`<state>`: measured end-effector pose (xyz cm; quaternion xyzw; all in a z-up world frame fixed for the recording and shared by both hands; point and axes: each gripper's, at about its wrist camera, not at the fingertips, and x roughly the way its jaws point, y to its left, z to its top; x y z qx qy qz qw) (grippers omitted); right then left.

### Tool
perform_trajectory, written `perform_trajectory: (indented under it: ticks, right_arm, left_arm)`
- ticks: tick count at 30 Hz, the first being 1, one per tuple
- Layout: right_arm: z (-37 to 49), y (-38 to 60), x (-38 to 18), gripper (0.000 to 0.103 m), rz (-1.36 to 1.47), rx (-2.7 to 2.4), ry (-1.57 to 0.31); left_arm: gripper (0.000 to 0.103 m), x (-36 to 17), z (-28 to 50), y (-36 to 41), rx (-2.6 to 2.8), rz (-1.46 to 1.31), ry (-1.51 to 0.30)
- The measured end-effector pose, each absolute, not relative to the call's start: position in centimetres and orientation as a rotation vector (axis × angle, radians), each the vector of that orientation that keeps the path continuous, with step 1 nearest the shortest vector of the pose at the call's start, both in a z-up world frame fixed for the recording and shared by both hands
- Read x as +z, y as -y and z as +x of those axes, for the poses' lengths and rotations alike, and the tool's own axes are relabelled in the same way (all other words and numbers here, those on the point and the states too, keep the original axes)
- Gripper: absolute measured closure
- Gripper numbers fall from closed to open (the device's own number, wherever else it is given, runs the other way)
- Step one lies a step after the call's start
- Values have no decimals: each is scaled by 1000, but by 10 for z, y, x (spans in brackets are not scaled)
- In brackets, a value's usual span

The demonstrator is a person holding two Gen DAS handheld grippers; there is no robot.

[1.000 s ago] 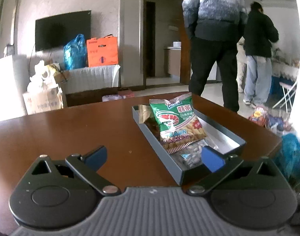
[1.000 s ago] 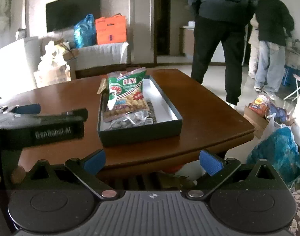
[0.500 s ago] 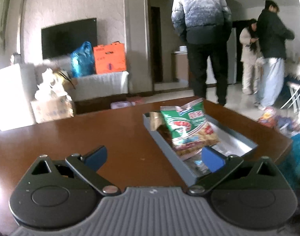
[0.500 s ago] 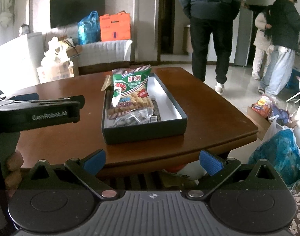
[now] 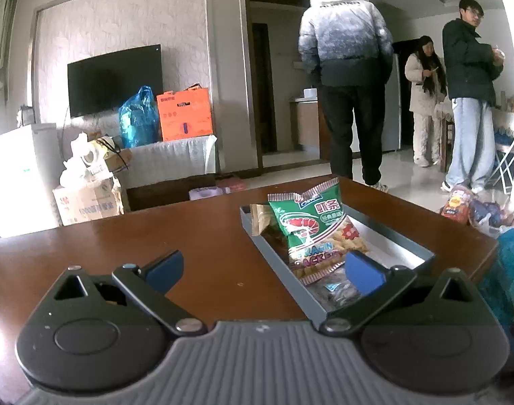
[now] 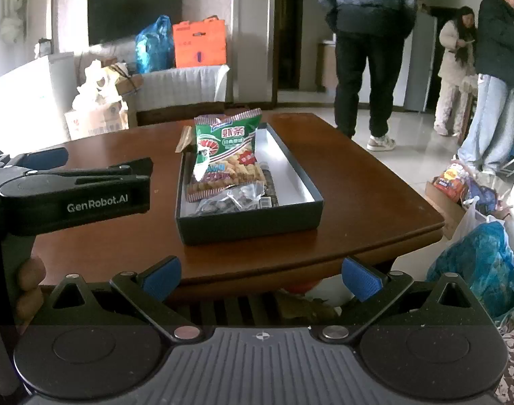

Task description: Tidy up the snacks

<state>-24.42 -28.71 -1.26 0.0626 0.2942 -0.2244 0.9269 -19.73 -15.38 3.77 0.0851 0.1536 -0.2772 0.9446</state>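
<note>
- The brown counter (image 6: pixel 358 195) carries a dark box (image 6: pixel 253 222) near its right front corner, with bare wood on every side of it.
- The box's right half shows a bare pale floor.
- A green cracker bag (image 6: pixel 226 155) leans in its left half over a clear packet (image 6: pixel 226 199).
- The left gripper (image 5: pixel 263 266) hovers at the box's near left wall, jaws spread.
- The right gripper (image 6: pixel 260 276) hangs off the counter's front edge, jaws spread, holding nothing.
</note>
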Motion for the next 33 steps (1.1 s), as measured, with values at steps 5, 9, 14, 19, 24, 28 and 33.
perform_trajectory:
  ticks: [5, 9, 14, 19, 24, 28, 33]
  right_arm:
    - [-244, 288, -13, 0, 126, -457, -608]
    - [-243, 287, -14, 0, 121, -455, -611]
    - [-243, 287, -14, 0, 122, -455, -610]
    - [-243, 287, -14, 0, 122, -454, -611]
    - [-243, 287, -14, 0, 122, -455, -610]
    - [-243, 287, -14, 0, 122, -455, -610]
    - [-242, 288, -15, 0, 125, -456, -607]
  left_arm:
    - [0, 38, -196, 154, -575, 167, -320]
    - [0, 38, -195, 153, -581, 159, -331]
    - [0, 37, -195, 156, -586, 170, -330]
    - [0, 37, -193, 155, -583, 163, -337]
    - [0, 37, -192, 154, -577, 160, -337]
    - [0, 37, -189, 151, -570, 121, -349]
    - [0, 36, -188, 151, -555, 133, -338]
